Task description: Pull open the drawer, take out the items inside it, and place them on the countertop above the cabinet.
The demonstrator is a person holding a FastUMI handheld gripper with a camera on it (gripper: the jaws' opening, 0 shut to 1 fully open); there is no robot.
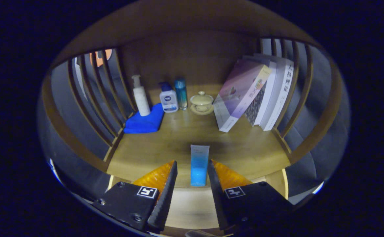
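Between the two fingers of the tool (192,168) stands a blue tube (199,165), upright on the wooden surface (244,148) near its front edge. Its pale top rises above the fingertips and its darker blue lower end sits level with them. The right finger (213,174) lies just beside the tube's edge — touching or nearly so, I cannot tell which. The left finger (172,174) stands clearly apart from it, a strip of wood showing in the gap. So the tool is released, its jaws spread wider than the tube, not pressing on it from both sides.

Beyond the tube, along the back of the surface, a row of things stands against the wooden back panel: a white pump bottle (140,96) resting on a folded blue cloth (145,121), then a squat white bottle with a blue cap (168,98), then a slim teal bottle (181,93), then a lidded cup on its saucer (202,102). To the right of the cup, books (254,95) lean together — the nearest, with a purple cover, tilts leftward against the others. Curved wooden slats (96,95) close in both sides.
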